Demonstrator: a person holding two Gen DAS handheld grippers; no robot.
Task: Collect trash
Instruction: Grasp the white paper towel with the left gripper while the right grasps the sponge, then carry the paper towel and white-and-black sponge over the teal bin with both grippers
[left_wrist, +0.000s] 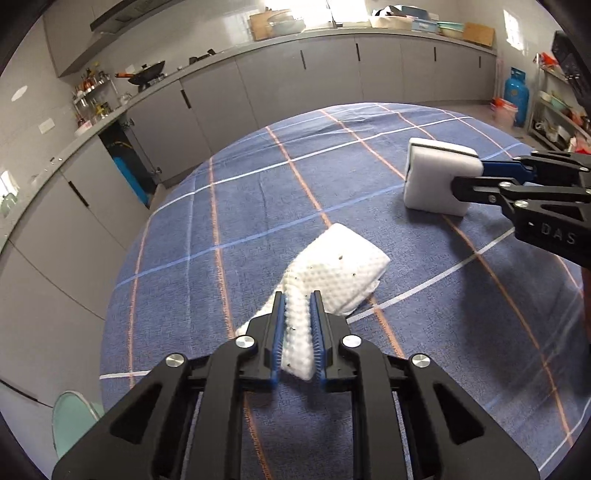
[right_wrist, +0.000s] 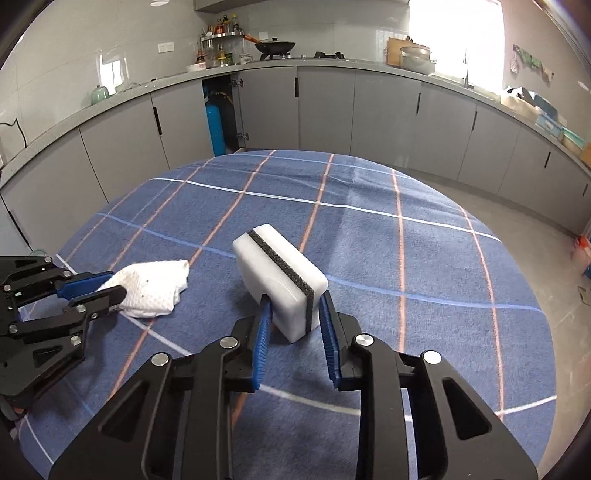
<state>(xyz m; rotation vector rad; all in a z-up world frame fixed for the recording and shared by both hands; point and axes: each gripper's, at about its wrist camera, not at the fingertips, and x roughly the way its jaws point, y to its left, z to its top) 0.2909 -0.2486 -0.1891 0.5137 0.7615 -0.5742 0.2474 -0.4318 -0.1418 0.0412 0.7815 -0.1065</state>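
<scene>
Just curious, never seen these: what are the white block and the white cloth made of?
The white block looks like matte foam sponge, with a coarse dark scouring strip through it. The white cloth seems a soft dimpled paper towel or wipe, folded and limp, with dark specks.

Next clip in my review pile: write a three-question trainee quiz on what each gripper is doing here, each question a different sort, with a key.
1. True or false: the left gripper is shut on the white paper towel.
2. Multiple choice: the sponge held by the right gripper has a dark layer that is A) on one outer face, B) through its middle, C) absent.
3. Fill in: both items are over a blue plaid ____.

Key: 1 true; 2 B; 3 tablecloth.
</scene>
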